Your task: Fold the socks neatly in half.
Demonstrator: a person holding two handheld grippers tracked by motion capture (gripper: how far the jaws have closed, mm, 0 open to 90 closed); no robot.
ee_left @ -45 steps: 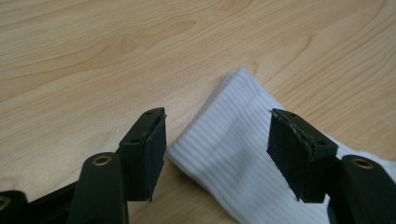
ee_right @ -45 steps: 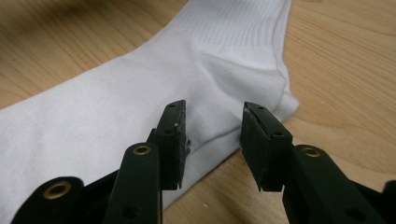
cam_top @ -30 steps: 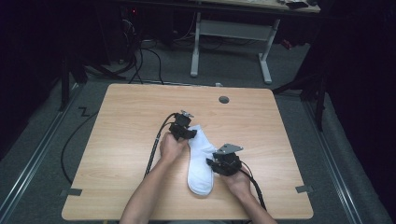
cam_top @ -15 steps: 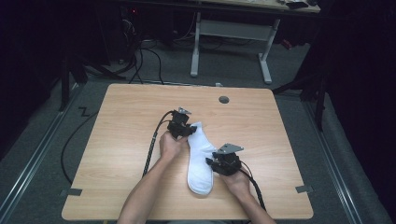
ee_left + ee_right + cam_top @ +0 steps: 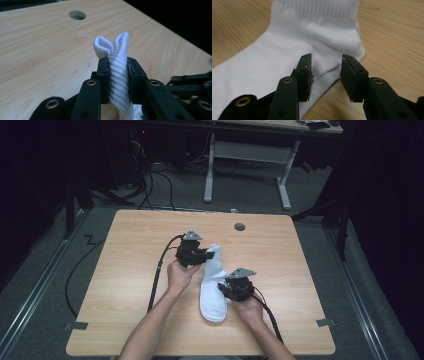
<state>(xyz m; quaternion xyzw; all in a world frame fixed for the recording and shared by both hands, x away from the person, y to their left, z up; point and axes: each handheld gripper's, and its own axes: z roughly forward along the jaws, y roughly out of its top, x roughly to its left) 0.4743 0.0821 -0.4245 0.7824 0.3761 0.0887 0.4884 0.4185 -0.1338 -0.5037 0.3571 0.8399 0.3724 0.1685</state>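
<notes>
High view, left to right: my left gripper (image 5: 204,256), jaws just closed, pinches the ribbed cuff of the white sock (image 5: 212,287) lying mid-table (image 5: 125,270). My right gripper (image 5: 223,289), jaws parted, rests on the sock's heel edge.

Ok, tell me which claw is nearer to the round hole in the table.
Left. The left claw, clamped on the sock's cuff, sits closer to the hole; the right claw is farther back, at the sock's middle.

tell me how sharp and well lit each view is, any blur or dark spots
High view: table evenly lit, surroundings nearly black. Left gripper view: sock cuff crisp, tabletop beyond soft. Right gripper view: sock bright and sharp, nearest jaw parts slightly soft, no glare.
</notes>
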